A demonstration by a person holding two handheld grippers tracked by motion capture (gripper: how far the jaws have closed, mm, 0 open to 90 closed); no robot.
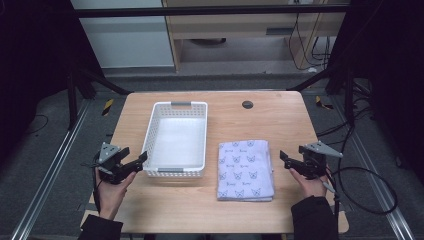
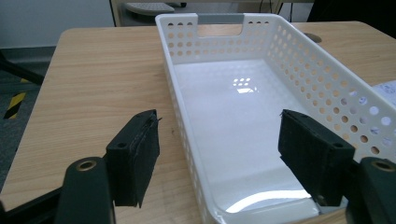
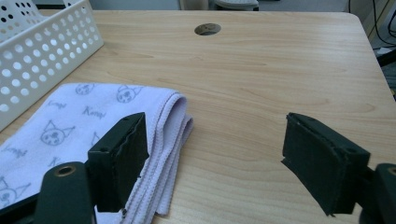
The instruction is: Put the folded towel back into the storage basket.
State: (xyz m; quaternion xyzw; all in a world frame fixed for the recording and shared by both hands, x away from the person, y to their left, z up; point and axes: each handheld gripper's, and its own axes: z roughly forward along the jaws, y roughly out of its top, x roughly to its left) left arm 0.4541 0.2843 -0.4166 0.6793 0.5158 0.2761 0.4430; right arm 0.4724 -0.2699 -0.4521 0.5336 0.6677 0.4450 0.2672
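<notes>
Folded towel (image 1: 245, 170) flat on table (image 1: 280, 120) right of white basket (image 1: 176, 137), right gripper (image 1: 286, 159) jaws apart beside its layered edge, left gripper (image 1: 141, 161) jaws apart straddling basket's wall, cat print (image 3: 56, 133) legible close up

The table (image 1: 280, 120) is pale wood-grain, smooth and matt. The basket (image 2: 299, 60) is white perforated plastic, its floor glossy with glare. The towel (image 3: 70, 121) is soft lilac cloth with stitched edges. The gripper pads (image 3: 322, 163) look matt black and rough.

High view looks down and forward over the whole worktop (image 1: 280, 120). Both gripper views sit low and close, facing forward. All three share the basket (image 1: 156, 131) (image 2: 299, 56) (image 3: 42, 51).
</notes>
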